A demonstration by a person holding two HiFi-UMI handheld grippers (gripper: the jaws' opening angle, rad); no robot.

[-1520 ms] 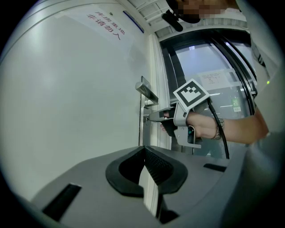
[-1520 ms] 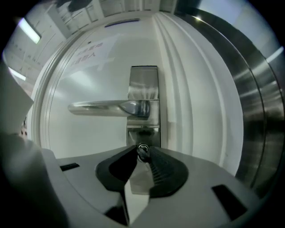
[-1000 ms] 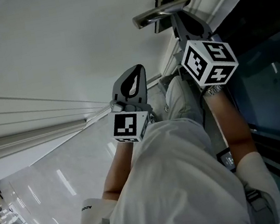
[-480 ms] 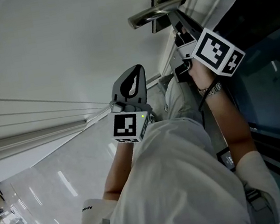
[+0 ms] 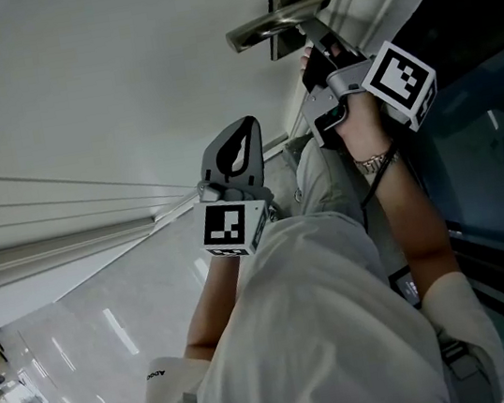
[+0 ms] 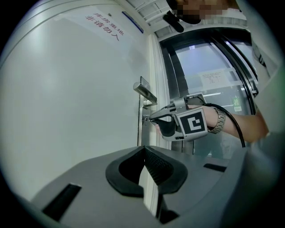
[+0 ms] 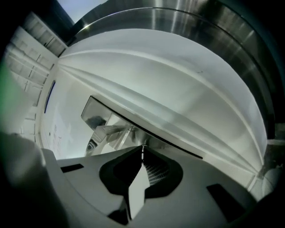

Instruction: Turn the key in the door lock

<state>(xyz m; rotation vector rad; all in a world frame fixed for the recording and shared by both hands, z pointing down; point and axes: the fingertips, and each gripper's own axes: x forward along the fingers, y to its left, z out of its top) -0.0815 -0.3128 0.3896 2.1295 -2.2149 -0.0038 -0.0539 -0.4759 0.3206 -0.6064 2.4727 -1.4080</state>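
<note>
The right tool [image 7: 142,152] is clamped on the key [image 6: 145,119], which sits in the door lock [image 6: 141,130] below the handle [image 5: 267,27]. Rolling off-axis may bend the key or slip the thin grip. The left tool [image 6: 143,149] is closed and empty.

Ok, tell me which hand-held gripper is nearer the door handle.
Right. The right hand-held gripper pinches the key just under the door handle; the left hand-held gripper hangs back, well apart from it.

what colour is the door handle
Silvery, bare metal. The door handle shows best in the head view.
</note>
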